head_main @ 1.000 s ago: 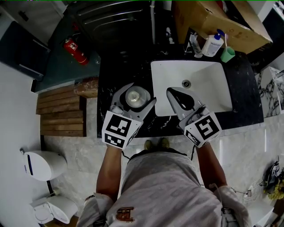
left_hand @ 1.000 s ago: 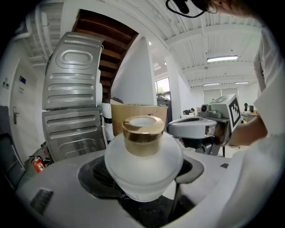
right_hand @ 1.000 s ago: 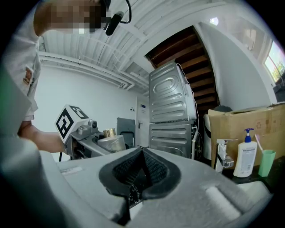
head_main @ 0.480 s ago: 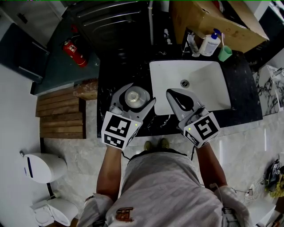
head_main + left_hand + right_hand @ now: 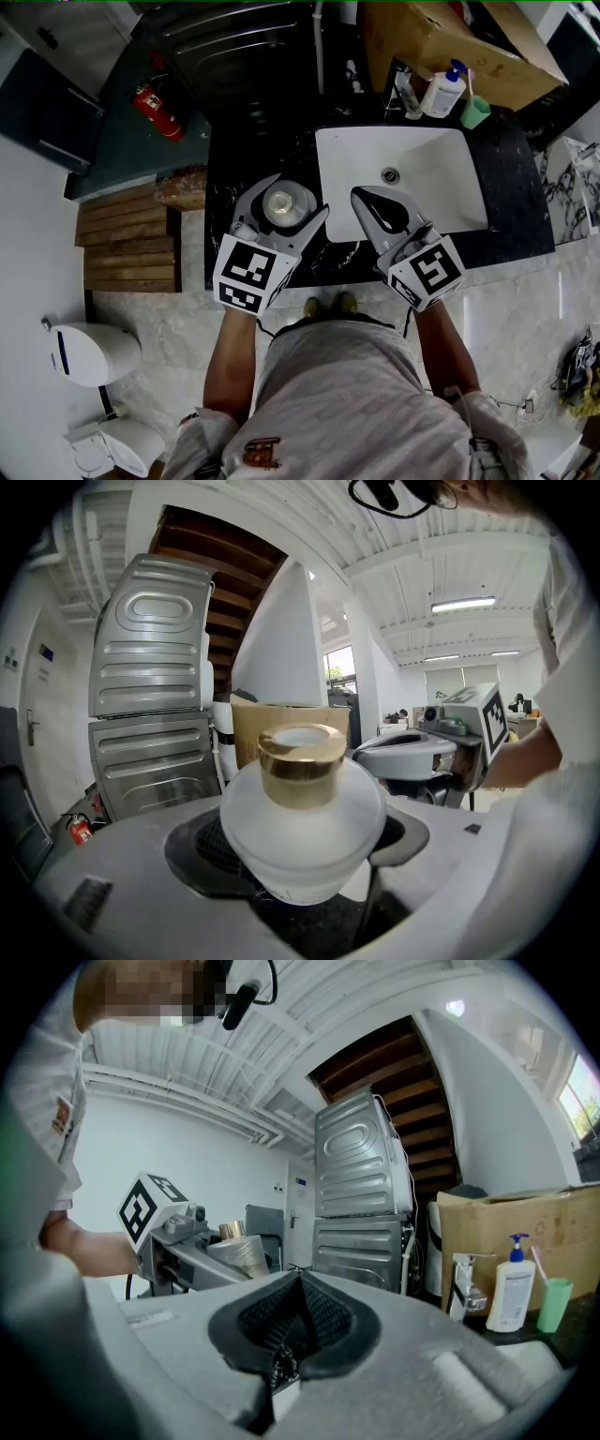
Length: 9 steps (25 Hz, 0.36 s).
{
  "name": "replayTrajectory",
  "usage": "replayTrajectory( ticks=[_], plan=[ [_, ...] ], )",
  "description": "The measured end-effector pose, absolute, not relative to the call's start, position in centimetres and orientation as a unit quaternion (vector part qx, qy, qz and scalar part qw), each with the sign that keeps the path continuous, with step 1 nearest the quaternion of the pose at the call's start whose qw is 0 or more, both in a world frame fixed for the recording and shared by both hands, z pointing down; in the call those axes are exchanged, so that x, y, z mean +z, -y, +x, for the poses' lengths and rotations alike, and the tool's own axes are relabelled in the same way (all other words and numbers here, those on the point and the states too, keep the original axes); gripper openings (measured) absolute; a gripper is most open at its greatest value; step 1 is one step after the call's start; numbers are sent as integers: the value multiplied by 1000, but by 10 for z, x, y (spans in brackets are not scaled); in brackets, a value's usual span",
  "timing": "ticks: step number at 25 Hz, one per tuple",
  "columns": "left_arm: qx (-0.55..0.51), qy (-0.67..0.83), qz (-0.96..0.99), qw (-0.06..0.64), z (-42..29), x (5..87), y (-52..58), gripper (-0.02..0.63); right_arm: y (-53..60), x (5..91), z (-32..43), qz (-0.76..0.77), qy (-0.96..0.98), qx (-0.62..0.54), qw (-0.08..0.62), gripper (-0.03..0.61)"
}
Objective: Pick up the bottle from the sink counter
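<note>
A frosted round bottle with a gold cap sits upright between the jaws of my left gripper, over the black counter left of the sink. The left gripper view shows the bottle filling the gap, with my left gripper shut on its wide body. Whether its base touches the counter I cannot tell. My right gripper is over the sink's front left corner with its jaws together and nothing in them; its view shows the gripper shut, with the bottle off to the left.
The white sink basin lies to the right. At its back stand a tap, a pump bottle and a green cup, with a cardboard box behind. A washing machine, a fire extinguisher and a wooden mat are to the left.
</note>
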<state>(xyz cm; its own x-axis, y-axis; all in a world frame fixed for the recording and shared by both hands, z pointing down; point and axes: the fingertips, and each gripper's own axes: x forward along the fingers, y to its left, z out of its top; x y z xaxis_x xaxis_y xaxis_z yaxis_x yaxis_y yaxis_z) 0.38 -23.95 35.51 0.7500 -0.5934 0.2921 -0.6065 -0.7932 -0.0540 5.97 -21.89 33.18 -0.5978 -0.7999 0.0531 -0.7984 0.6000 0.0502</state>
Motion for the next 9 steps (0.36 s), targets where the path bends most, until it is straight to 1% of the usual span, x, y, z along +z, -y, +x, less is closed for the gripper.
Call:
replayTrajectory(
  ticks=[9],
  plan=[
    [147,320,936,23,5,354,239,330,220,333,61,447,894,-10,35,0]
  ],
)
